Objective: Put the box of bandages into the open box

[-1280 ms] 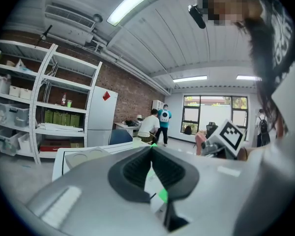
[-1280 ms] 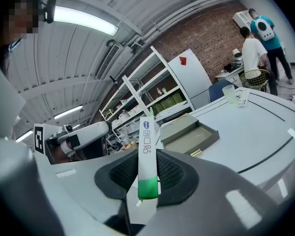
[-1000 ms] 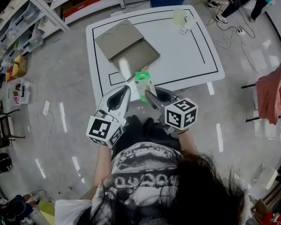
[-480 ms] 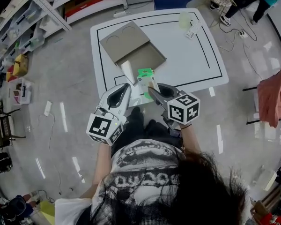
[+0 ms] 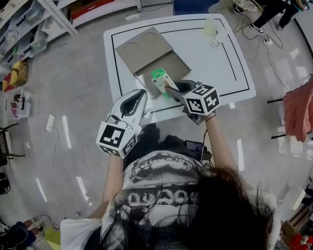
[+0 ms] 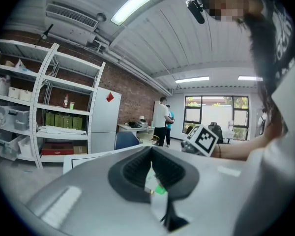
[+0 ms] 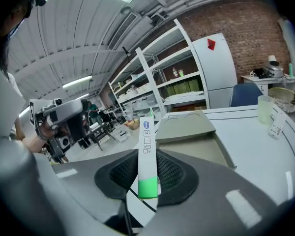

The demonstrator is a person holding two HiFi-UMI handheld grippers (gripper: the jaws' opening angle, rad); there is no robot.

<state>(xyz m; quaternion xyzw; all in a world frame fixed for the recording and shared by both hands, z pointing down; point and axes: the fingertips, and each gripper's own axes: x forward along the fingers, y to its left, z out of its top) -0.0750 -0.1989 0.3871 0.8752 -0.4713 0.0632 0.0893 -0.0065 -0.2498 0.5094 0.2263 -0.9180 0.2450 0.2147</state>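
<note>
**Bandage box lifted and at the open box, not yet in**

Right gripper (image 5: 171, 90): the claw is clamped on the bandage box (image 5: 160, 78). The right gripper view shows the jaws pressing both flat sides near its green end. It stands on end between them, with the printed white part pointing up and away.

Where it is: off the table (image 5: 219, 72), carried in the air at the near side of the open box (image 5: 173, 66). That box lies just beyond, with its tray bare and its lid flap folded back to the far left. From overhead the bandage box looks to overlap the tray's near rim. Whether it is over the tray or just short of it I cannot tell.

Left gripper (image 5: 140, 95): held low at the near left edge of the table, apart from both boxes. Its jaws are drawn almost together, leaving only a thin slit, and grip nothing. The white and green sliver seen through the slit is the bandage box farther off.

Progress, as I judge it: pickup is done and the carry is nearly done. What remains is to bring it over the tray, lower it, and open the claw. The tray has plenty of room. The tall upright hold suggests the bandage box may tip when let go.

A cup (image 5: 209, 24) stands at the far right of the table, well clear.
</note>
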